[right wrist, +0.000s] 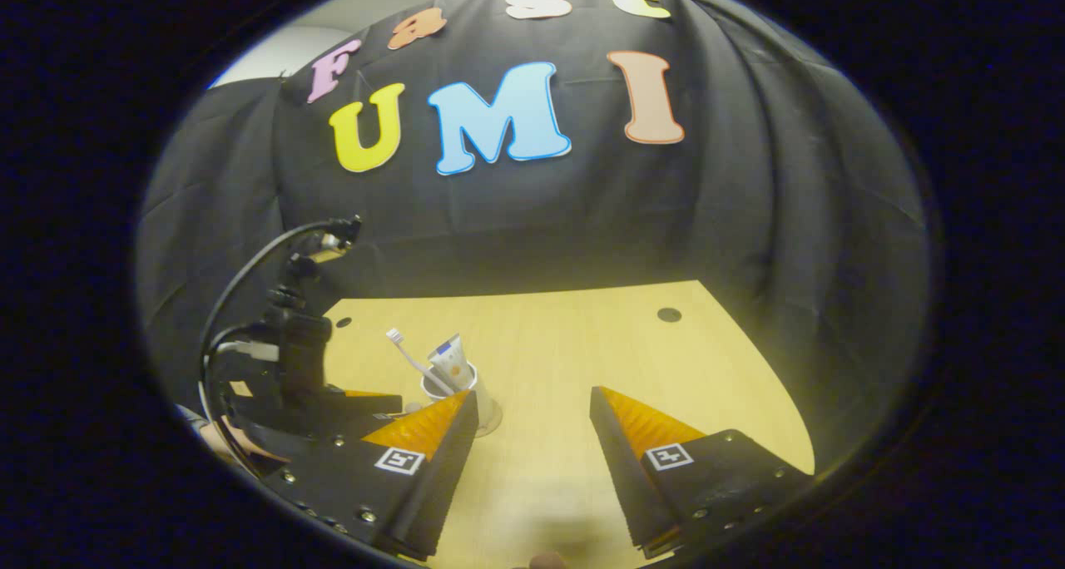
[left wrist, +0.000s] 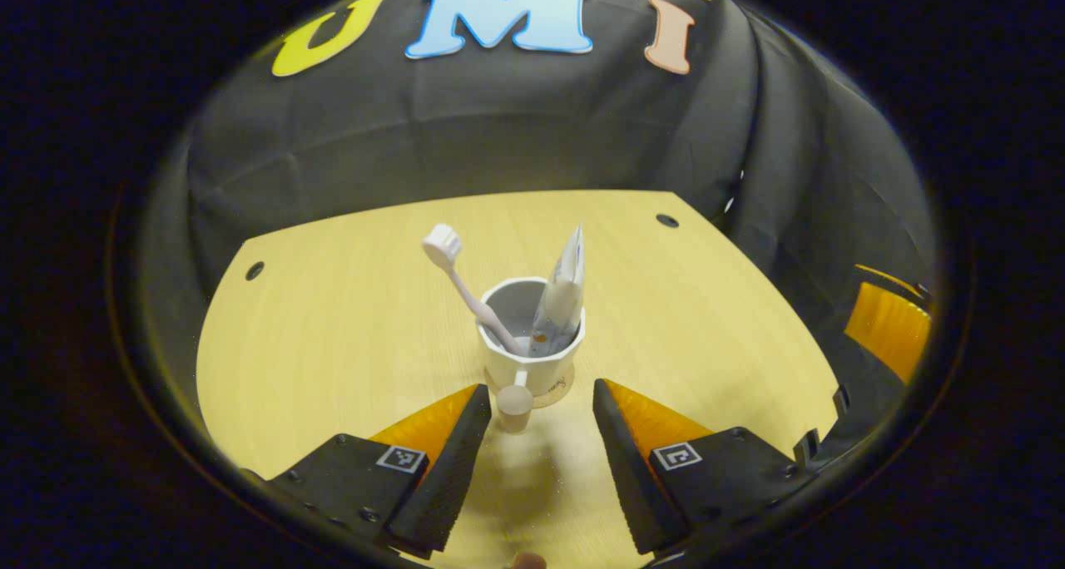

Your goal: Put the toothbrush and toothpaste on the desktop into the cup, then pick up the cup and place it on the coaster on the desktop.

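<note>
A white faceted ceramic cup (left wrist: 532, 348) stands on a round pale coaster (left wrist: 559, 394) near the middle of the light wooden table (left wrist: 333, 336), holding a white long-handled toothbrush (left wrist: 460, 282) and a grey-white toothpaste tube (left wrist: 562, 299), both upright and leaning. The left hand-held gripper (left wrist: 541, 403) sits just before the cup, fingers spread wide and gripping nothing. The right hand-held gripper (right wrist: 532, 411), toward the table's near edge, is likewise wide apart and empty.

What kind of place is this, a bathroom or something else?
Probably a staged recording booth, not a bathroom: a bare wooden desktop, a black cloth wall behind it, and a cup standing alone.
</note>
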A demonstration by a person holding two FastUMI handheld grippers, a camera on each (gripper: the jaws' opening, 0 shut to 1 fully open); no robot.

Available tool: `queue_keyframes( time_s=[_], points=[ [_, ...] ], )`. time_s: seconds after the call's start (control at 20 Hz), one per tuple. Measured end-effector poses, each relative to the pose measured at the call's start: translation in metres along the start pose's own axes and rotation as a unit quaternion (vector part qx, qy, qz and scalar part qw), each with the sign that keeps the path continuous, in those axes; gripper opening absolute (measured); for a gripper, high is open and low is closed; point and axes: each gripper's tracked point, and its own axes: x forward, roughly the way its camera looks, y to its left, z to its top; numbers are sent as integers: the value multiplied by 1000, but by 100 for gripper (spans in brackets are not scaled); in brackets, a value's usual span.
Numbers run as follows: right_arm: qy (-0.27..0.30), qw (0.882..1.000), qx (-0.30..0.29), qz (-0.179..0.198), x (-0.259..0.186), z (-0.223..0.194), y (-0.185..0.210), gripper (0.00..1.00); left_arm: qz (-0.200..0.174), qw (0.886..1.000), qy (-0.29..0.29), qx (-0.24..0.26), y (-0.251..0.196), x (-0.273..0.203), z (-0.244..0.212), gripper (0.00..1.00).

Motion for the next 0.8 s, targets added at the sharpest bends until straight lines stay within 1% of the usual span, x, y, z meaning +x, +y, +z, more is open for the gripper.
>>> queue_keyframes(
  time_s=[0.15, 0.3, 0.35, 0.4, 0.45, 0.5, 0.55, 0.6, 0.65, 0.7, 0.75, 0.8],
  points=[
    [-30, 999, -35, 10, -13, 9, 6, 81, 23, 996, -81, -21, 2, -51, 24, 84],
    [-48, 997, -55, 13, -23, 14, 12, 81, 49, 986, -155, -32, 11, -95, 38, 84],
    [-52, 997, -59, 14, -27, 14, 16, 81, 58, 983, -171, -32, 14, -108, 44, 86],
    [-57, 996, -60, 16, -30, 17, 19, 85, 66, 980, -183, -31, 17, -121, 48, 80],
    [-64, 996, -60, 14, -34, 19, 21, 89, 75, 978, -194, -29, 20, -131, 50, 87],
    [-74, 995, -61, 13, -37, 23, 22, 93, 81, 975, -207, -26, 22, -140, 52, 90],
    [-84, 994, -63, 9, -40, 26, 24, 92, 87, 972, -215, -22, 26, -149, 54, 96],
    [-91, 994, -67, 3, -42, 29, 24, 92, 90, 971, -223, -20, 30, -158, 55, 96],
    [-98, 993, -72, -2, -44, 31, 26, 92, 91, 969, -228, -20, 32, -164, 54, 92],
    [-104, 992, -77, -4, -45, 33, 27, 92, 90, 968, -235, -23, 32, -168, 55, 92],
    [-109, 991, -80, -6, -47, 35, 30, 92, 87, 967, -240, -26, 32, -171, 54, 96],
    [-114, 990, -83, -8, -48, 37, 32, 92, 88, 965, -247, -28, 35, -172, 55, 96]
  ],
)
